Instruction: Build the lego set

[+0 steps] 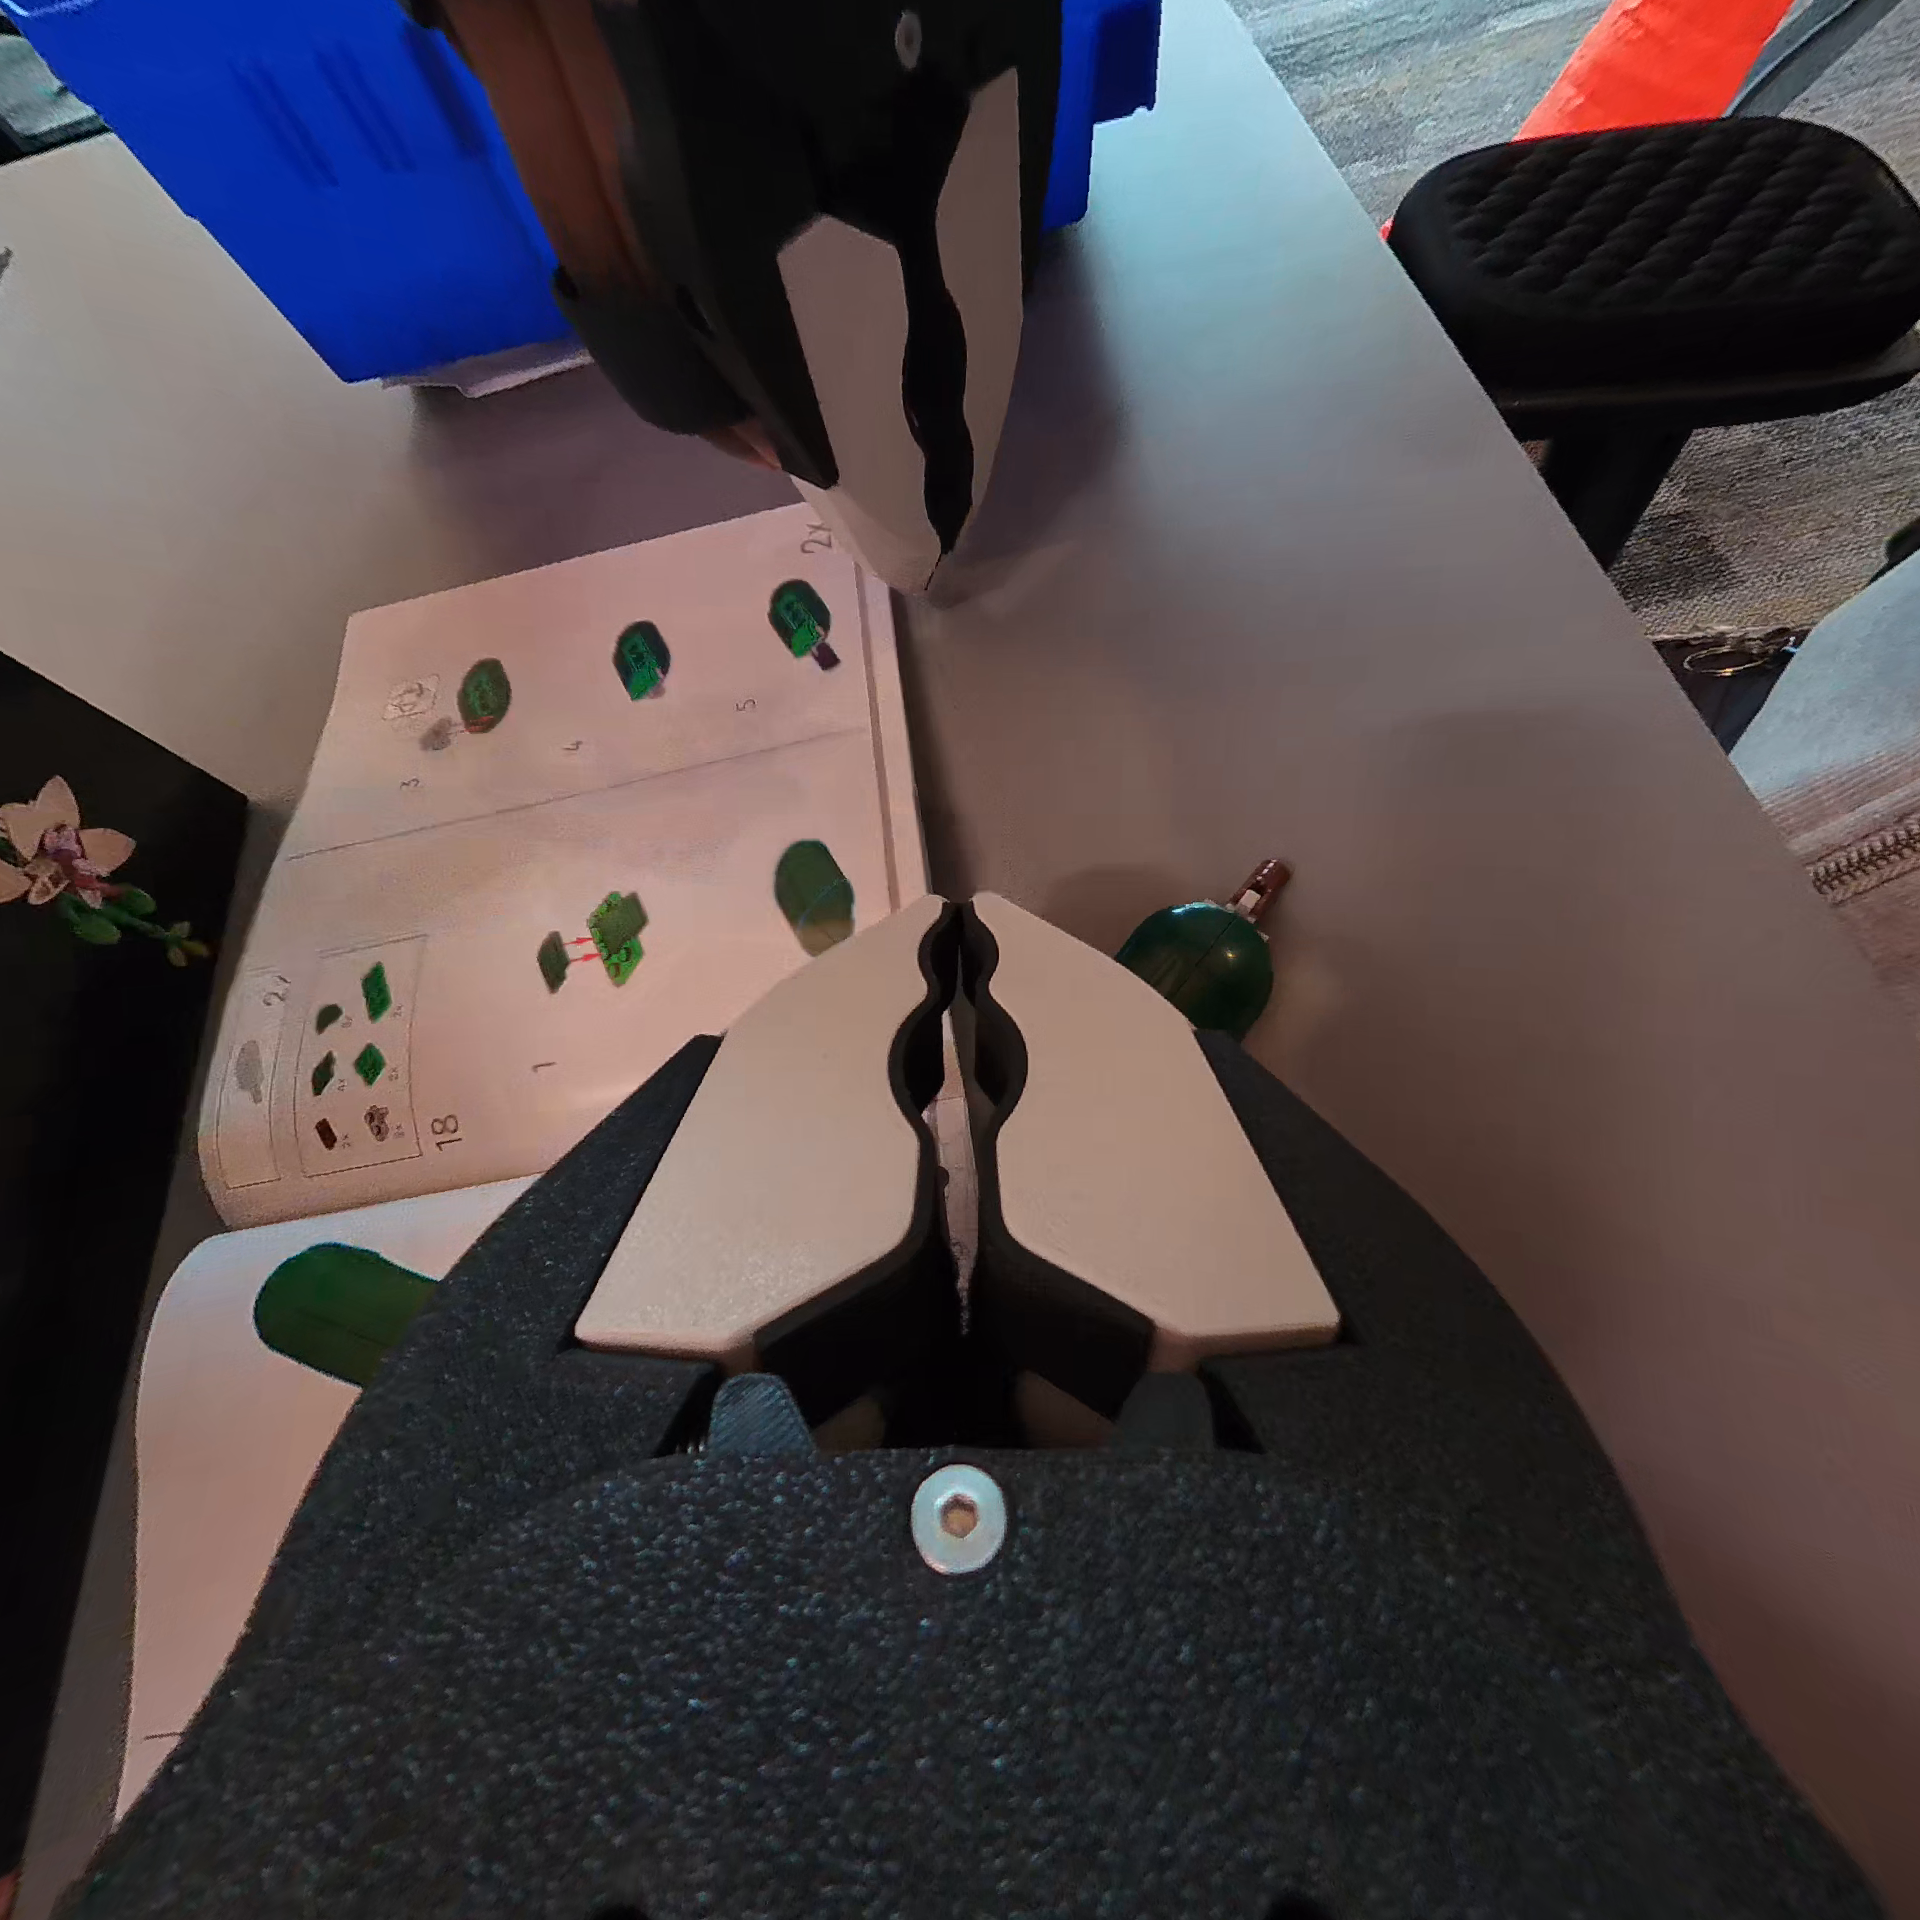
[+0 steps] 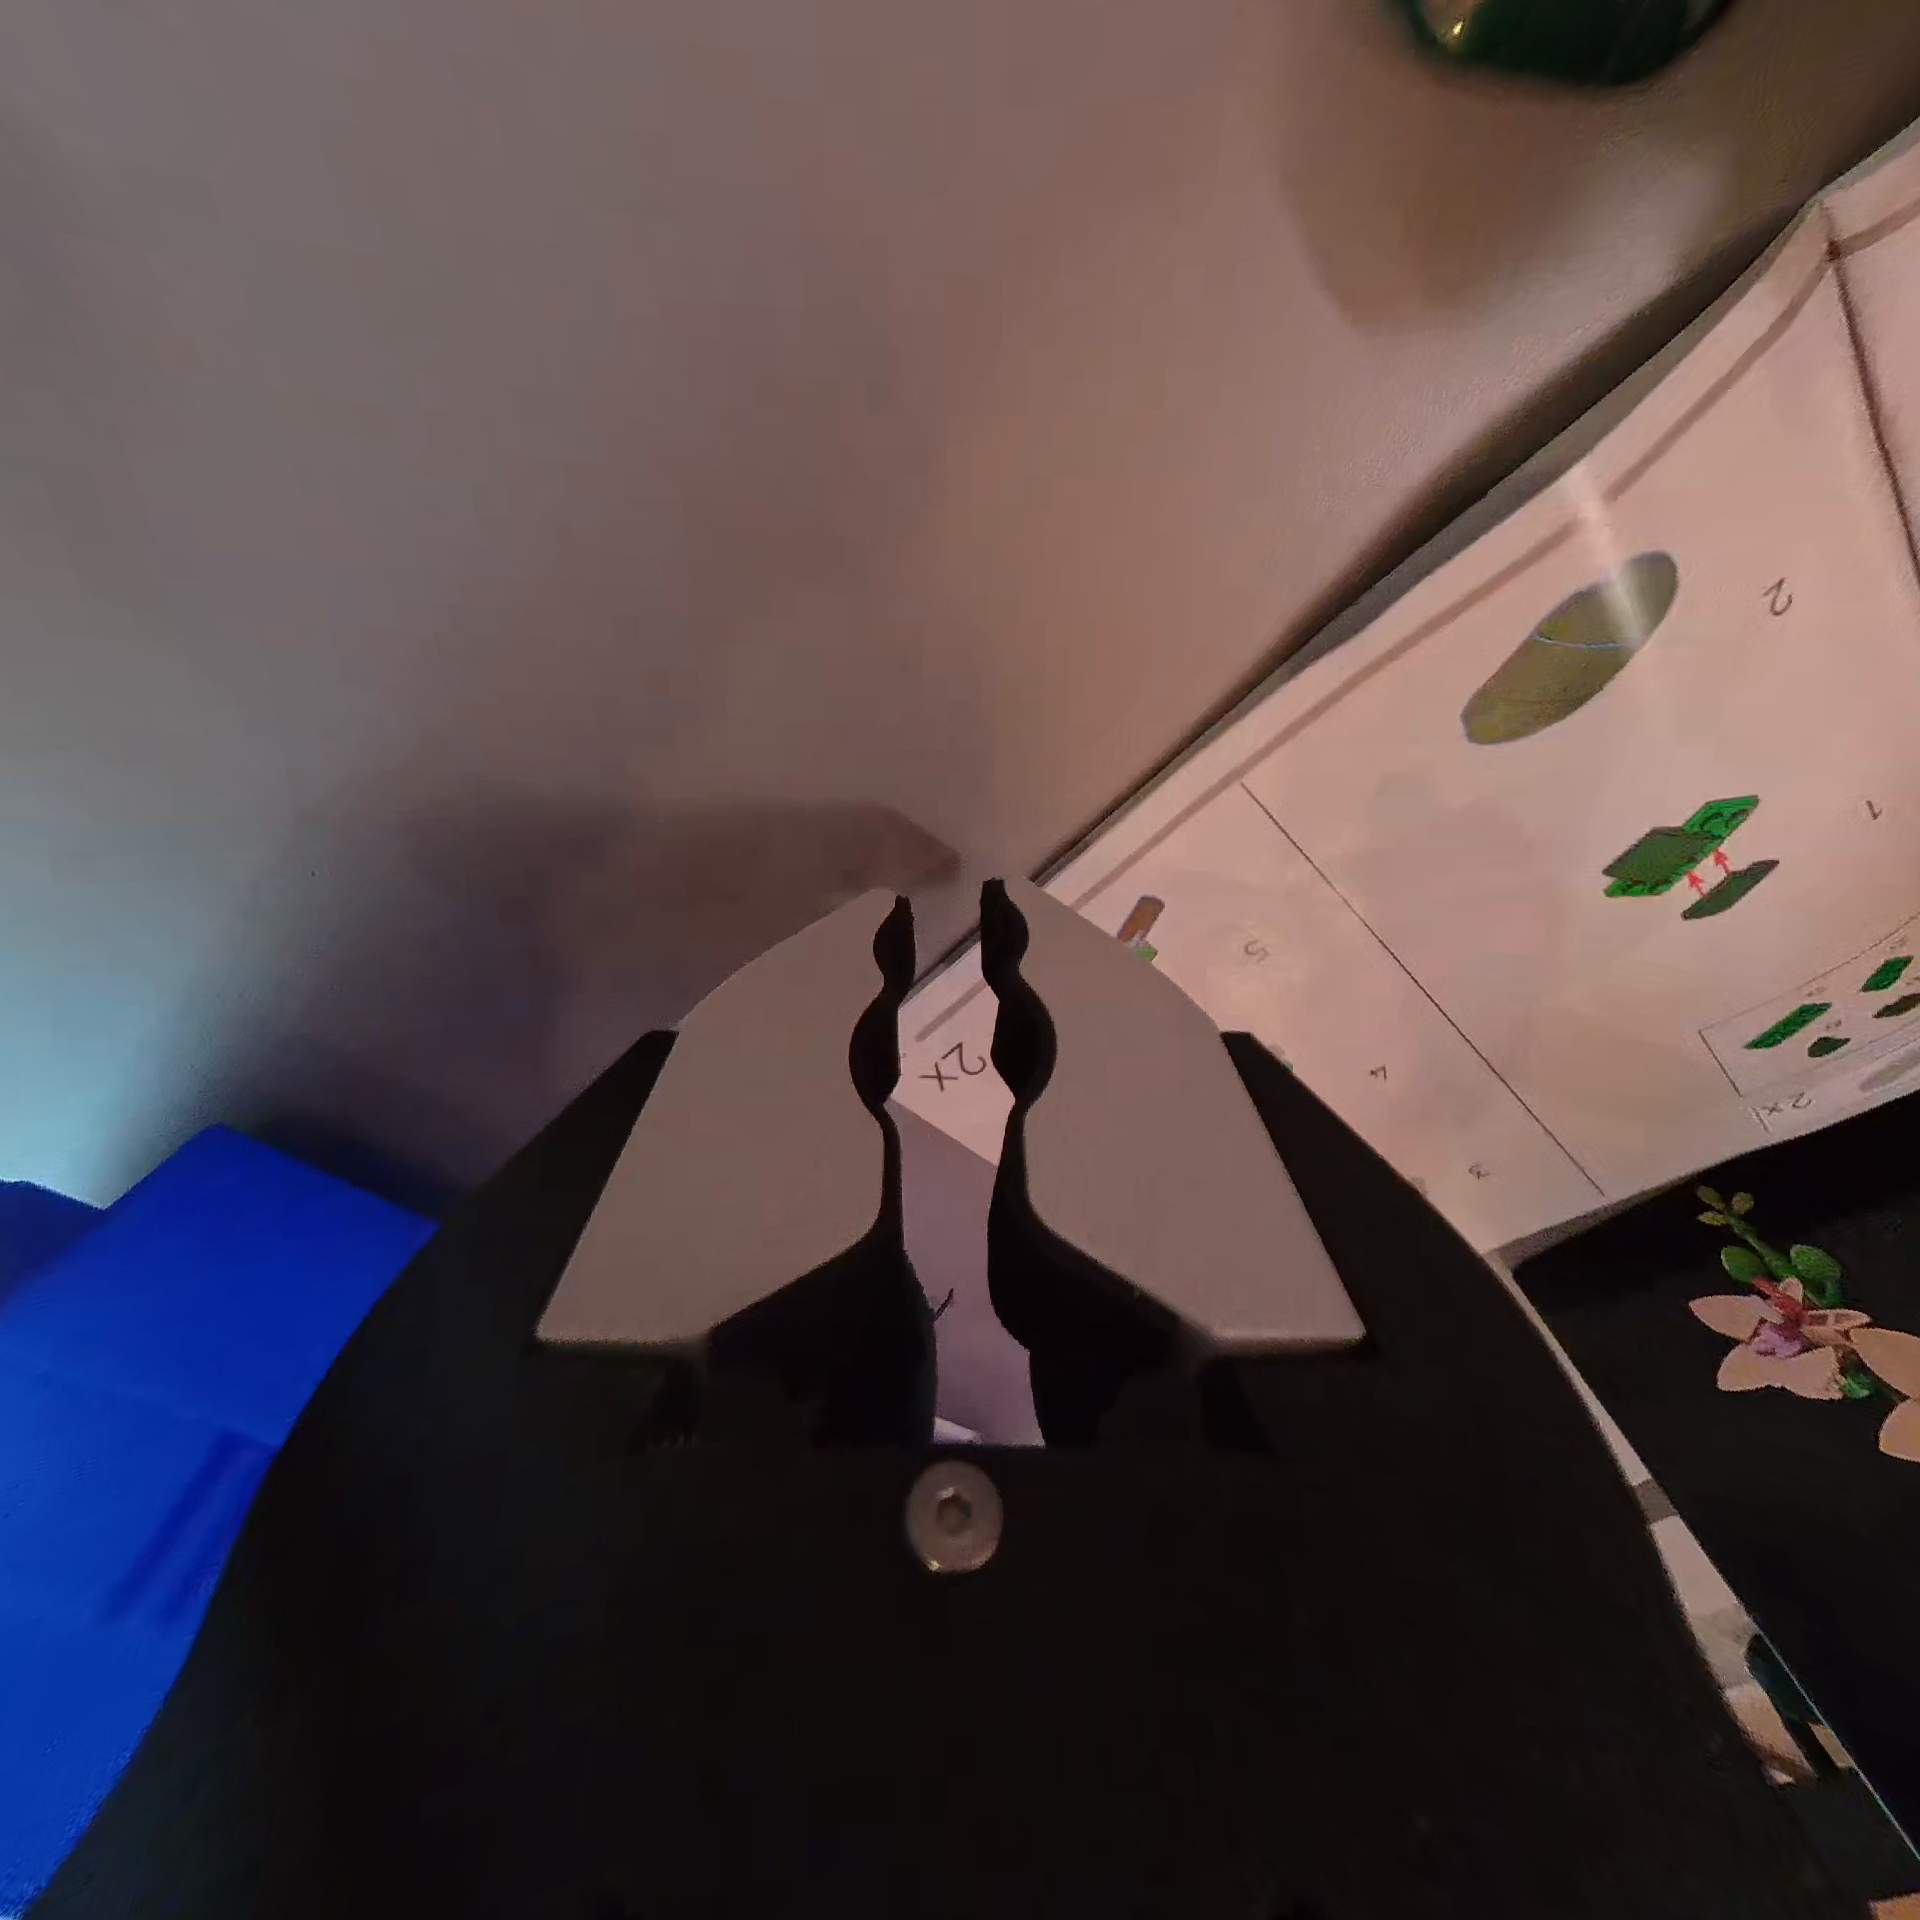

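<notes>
Printed pages of the open instruction booklet (image 1: 613,873) are lying flat on the grey table (image 1: 1299,727), bearing step numerals and green part drawings, with its right edge running just beside both claws. The left gripper (image 1: 958,914) is hovering over that edge with its jaws pressed together on nothing, while the right gripper (image 2: 943,896) is pointing down near the booklet's far corner with a narrow empty gap between its tips. A dark green lego piece (image 1: 1205,961) is sitting just right of the left gripper on bare tabletop, well apart from the blue bin (image 1: 312,177) and the black box with orchids (image 1: 73,862).
</notes>
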### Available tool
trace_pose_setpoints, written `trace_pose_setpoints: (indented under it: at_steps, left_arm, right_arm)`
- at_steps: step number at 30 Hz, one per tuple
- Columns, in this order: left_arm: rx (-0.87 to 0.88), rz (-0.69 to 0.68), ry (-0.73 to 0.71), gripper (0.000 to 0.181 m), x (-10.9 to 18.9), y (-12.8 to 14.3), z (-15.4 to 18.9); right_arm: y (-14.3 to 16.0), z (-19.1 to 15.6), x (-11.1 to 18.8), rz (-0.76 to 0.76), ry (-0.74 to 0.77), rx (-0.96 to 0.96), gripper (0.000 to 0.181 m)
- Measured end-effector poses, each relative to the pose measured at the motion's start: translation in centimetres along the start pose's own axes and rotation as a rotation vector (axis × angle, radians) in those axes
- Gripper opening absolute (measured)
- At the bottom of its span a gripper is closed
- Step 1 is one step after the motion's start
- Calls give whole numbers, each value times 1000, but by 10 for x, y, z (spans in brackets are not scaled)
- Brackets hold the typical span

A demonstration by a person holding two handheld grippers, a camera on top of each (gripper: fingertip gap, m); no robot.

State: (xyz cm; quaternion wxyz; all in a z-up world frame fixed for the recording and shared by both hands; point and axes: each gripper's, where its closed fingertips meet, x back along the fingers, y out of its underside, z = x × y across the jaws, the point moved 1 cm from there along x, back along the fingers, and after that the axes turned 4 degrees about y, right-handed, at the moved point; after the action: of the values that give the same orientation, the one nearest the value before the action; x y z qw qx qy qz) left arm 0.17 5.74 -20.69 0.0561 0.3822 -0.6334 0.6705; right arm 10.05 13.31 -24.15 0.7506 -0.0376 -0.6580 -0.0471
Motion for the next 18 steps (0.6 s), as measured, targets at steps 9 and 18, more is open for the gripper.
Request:
trace_pose_setpoints:
  at_steps: [9,18]
  left_arm:
    - [4,5,-35,14,-3,-7,-3]
    - [12,-4,-95,31,0,-7,-10]
  right_arm:
    - [39,-9,19,-104,-4,-18,13]
    - [43,-15,7,-64,-59,33,16]
